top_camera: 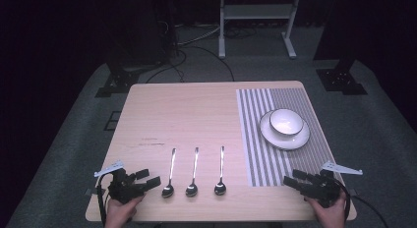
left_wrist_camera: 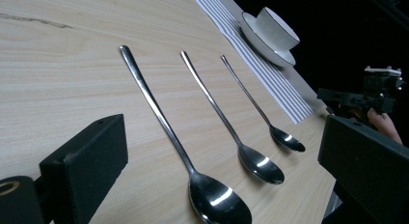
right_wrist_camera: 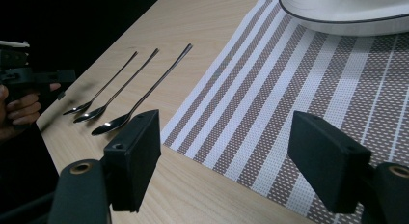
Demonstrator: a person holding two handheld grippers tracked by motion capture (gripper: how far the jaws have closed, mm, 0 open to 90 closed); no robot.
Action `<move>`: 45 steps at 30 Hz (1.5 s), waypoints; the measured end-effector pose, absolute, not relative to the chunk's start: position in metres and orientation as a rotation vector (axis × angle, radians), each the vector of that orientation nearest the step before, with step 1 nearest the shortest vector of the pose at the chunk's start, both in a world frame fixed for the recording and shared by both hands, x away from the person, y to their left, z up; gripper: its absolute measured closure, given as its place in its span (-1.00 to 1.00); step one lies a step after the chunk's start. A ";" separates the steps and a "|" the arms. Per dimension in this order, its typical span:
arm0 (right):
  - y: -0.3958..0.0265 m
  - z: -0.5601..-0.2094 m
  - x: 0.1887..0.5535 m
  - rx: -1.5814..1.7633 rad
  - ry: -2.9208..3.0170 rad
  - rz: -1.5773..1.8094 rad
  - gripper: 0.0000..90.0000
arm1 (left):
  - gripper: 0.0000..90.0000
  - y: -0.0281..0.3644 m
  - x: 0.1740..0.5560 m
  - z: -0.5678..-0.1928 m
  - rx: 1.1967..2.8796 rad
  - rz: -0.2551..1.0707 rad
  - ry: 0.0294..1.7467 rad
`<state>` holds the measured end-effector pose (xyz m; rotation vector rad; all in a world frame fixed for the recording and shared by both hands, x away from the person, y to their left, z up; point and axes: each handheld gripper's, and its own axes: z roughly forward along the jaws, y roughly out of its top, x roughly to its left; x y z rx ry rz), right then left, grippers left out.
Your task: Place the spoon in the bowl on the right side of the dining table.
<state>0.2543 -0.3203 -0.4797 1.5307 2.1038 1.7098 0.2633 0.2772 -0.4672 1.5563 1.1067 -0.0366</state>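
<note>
High view: three spoons lie side by side on the table (top_camera: 196,115), bowls toward the person, handles pointing away toward the far edge. The left gripper (top_camera: 147,183) rests just beside the leftmost spoon (top_camera: 170,173), jaws wide and holding nothing, aimed across at its bowl. The right gripper (top_camera: 293,182), jaws also wide and bare, sits over the near corner of the striped placemat (top_camera: 295,159), well apart from the rightmost spoon (top_camera: 221,171). The left is judged nearer; its grasp would cross the leftmost spoon's long axis near the bowl.
</note>
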 end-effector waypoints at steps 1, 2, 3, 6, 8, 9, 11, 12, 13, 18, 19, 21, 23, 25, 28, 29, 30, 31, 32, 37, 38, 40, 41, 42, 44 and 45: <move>-0.320 -0.479 0.254 1.526 2.105 1.708 -0.42 | -0.96 0.276 0.263 -0.467 1.555 -0.041 1.107; -0.320 -0.479 0.255 1.525 2.104 1.709 -0.42 | -0.96 0.275 0.263 -0.467 1.560 -0.043 1.103; -0.321 -0.479 0.255 1.529 2.104 1.716 -0.42 | -0.96 0.273 0.263 -0.467 1.560 -0.044 1.103; -0.321 -0.479 0.255 1.534 2.106 1.719 -0.42 | -0.96 0.272 0.263 -0.467 1.565 -0.054 1.097; -0.320 -0.477 0.256 1.528 2.107 1.714 -0.42 | -0.96 0.269 0.263 -0.468 1.566 -0.060 1.097; -0.320 -0.476 0.256 1.522 2.106 1.720 -0.42 | -0.96 0.268 0.264 -0.467 1.565 -0.065 1.093; -0.319 -0.476 0.256 1.520 2.106 1.720 -0.42 | -0.96 0.267 0.264 -0.467 1.567 -0.066 1.089; -0.319 -0.476 0.257 1.521 2.108 1.719 -0.42 | -0.96 0.264 0.264 -0.467 1.564 -0.069 1.086; -0.319 -0.476 0.257 1.522 2.108 1.719 -0.42 | -0.96 0.263 0.264 -0.466 1.566 -0.073 1.081; -0.319 -0.475 0.258 1.523 2.108 1.723 -0.42 | -0.96 0.254 0.265 -0.465 1.567 -0.091 1.061; -0.319 -0.475 0.258 1.526 2.106 1.726 -0.42 | -0.96 0.252 0.265 -0.464 1.572 -0.098 1.056; -0.318 -0.475 0.258 1.526 2.106 1.725 -0.42 | -0.96 0.249 0.266 -0.464 1.576 -0.106 1.052; -0.317 -0.475 0.259 1.527 2.112 1.724 -0.42 | -0.96 0.242 0.267 -0.463 1.591 -0.118 1.037; -0.316 -0.475 0.259 1.526 2.116 1.722 -0.42 | -0.96 0.234 0.269 -0.463 1.601 -0.139 1.018; -0.314 -0.475 0.260 1.521 2.123 1.718 -0.42 | -0.96 0.226 0.272 -0.462 1.615 -0.158 1.001; -0.313 -0.475 0.260 1.521 2.125 1.717 -0.42 | -0.96 0.223 0.273 -0.462 1.618 -0.168 0.997; -0.313 -0.475 0.260 1.519 2.126 1.717 -0.42 | -0.96 0.221 0.273 -0.462 1.622 -0.178 0.990; -0.313 -0.475 0.260 1.519 2.126 1.717 -0.42 | -0.96 0.221 0.273 -0.462 1.622 -0.178 0.990; -0.313 -0.475 0.260 1.521 2.129 1.715 -0.42 | -0.96 0.217 0.273 -0.462 1.628 -0.185 0.984; -0.312 -0.476 0.261 1.522 2.134 1.710 -0.42 | -0.96 0.201 0.275 -0.461 1.654 -0.238 0.943; -0.312 -0.476 0.261 1.525 2.133 1.711 -0.42 | -0.96 0.199 0.275 -0.461 1.658 -0.251 0.936; -0.312 -0.476 0.260 1.525 2.137 1.709 -0.42 | -0.96 0.193 0.275 -0.461 1.660 -0.268 0.923; -0.311 -0.476 0.260 1.523 2.139 1.707 -0.42 | -0.96 0.189 0.276 -0.460 1.666 -0.276 0.913; -0.311 -0.476 0.260 1.523 2.139 1.707 -0.42 | -0.96 0.189 0.276 -0.460 1.666 -0.276 0.913; -0.312 -0.475 0.261 1.521 2.142 1.704 -0.42 | -0.96 0.179 0.277 -0.457 1.673 -0.299 0.887; -0.312 -0.475 0.261 1.520 2.142 1.705 -0.42 | -0.96 0.179 0.277 -0.457 1.673 -0.299 0.887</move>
